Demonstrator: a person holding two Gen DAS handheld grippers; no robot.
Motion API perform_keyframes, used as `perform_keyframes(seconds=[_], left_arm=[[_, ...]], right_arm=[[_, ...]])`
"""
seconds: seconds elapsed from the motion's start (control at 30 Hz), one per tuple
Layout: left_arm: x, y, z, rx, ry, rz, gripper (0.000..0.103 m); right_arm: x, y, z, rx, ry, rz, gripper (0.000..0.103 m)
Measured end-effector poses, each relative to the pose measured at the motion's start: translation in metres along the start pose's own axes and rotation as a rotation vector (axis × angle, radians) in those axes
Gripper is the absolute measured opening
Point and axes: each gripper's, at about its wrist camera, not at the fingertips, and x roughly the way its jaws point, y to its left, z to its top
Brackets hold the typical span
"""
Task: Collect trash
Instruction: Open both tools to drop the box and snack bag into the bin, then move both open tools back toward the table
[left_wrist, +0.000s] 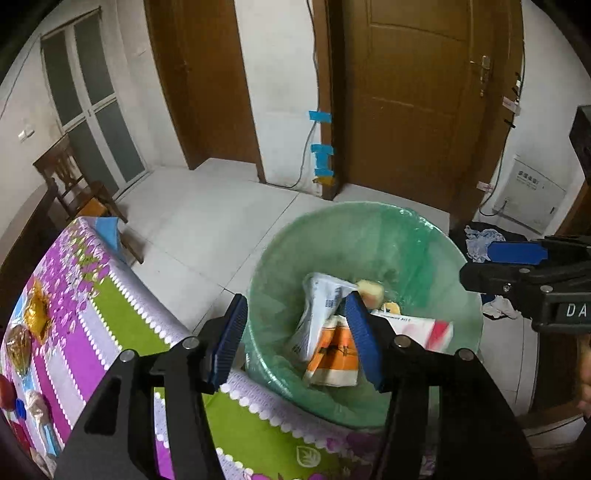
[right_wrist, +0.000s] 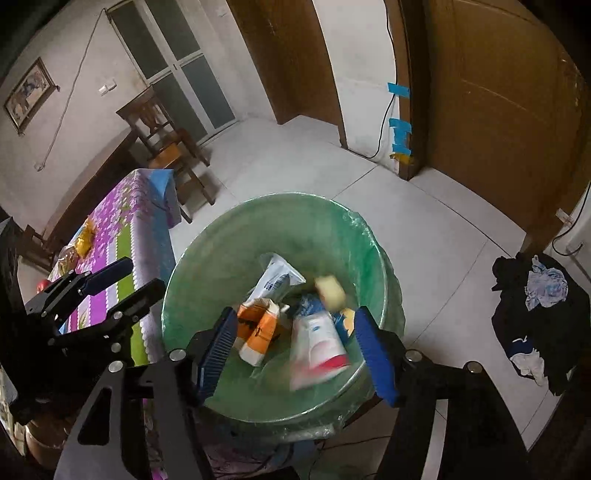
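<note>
Trash, light crushable packaging — orange-and-white carton (right_wrist: 258, 332), white plastic pouches (right_wrist: 317, 343) — sits in the green-lined round bin (left_wrist: 280, 258) beside the table; both left gripper (left_wrist: 295, 339) and right gripper (right_wrist: 295, 354) hover wide, empty; pinch remaining wrappers mid-body, gently.

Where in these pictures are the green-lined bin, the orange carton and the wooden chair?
Green-lined bin (right_wrist: 258, 206): right wrist view, far rim of the liner.
Orange carton (right_wrist: 260, 328): right wrist view, its orange face, inside the bin.
Wooden chair (right_wrist: 147, 114): right wrist view, its backrest, beyond the table.
</note>
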Motion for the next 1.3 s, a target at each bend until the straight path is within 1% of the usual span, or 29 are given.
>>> perform_keyframes(seconds=[0.1,0.27,0.33,0.43,0.53,0.57,0.63,0.67,0.8,0.97,1.07,1.2,1.3], left_arm=[[-0.004,-0.003,-0.003,0.011,-0.01,0.024,0.053],[-0.011,-0.01,-0.005,0.041,-0.033,0.084,0.053],[-0.013,-0.014,-0.005,0.051,-0.041,0.095,0.053],[-0.017,-0.016,-0.005,0.06,-0.056,0.127,0.053],[-0.021,-0.018,-0.008,0.073,-0.069,0.141,0.054],[-0.022,-0.018,-0.009,0.072,-0.072,0.144,0.056],[-0.025,-0.018,-0.011,0.067,-0.08,0.164,0.059],[-0.027,-0.017,-0.013,0.065,-0.093,0.186,0.059],[-0.035,-0.014,-0.019,0.053,-0.121,0.261,0.061],[-0.048,0.003,-0.027,-0.018,-0.156,0.344,0.062],[-0.058,0.017,-0.034,-0.061,-0.174,0.392,0.063],[-0.071,0.04,-0.045,-0.13,-0.184,0.429,0.064],[-0.079,0.054,-0.055,-0.17,-0.183,0.456,0.065]], right_arm=[[-0.001,-0.001,-0.001,0.001,-0.003,0.001,0.066],[-0.002,-0.003,-0.005,-0.014,-0.007,-0.013,0.066],[-0.002,-0.002,-0.007,-0.014,-0.005,-0.006,0.066],[-0.005,-0.003,-0.009,-0.025,-0.023,-0.019,0.066],[-0.011,-0.003,-0.01,-0.029,-0.045,-0.011,0.066],[-0.013,-0.003,-0.01,-0.03,-0.056,-0.012,0.066],[-0.019,0.0,-0.011,-0.037,-0.092,-0.023,0.066],[-0.024,0.002,-0.012,-0.04,-0.12,-0.027,0.066],[-0.044,0.013,-0.015,-0.071,-0.253,-0.077,0.066],[-0.061,0.026,-0.018,-0.074,-0.384,-0.074,0.067],[-0.07,0.041,-0.022,-0.107,-0.474,-0.088,0.067],[-0.072,0.062,-0.028,-0.143,-0.534,-0.073,0.067],[-0.069,0.081,-0.033,-0.169,-0.56,-0.052,0.068]])
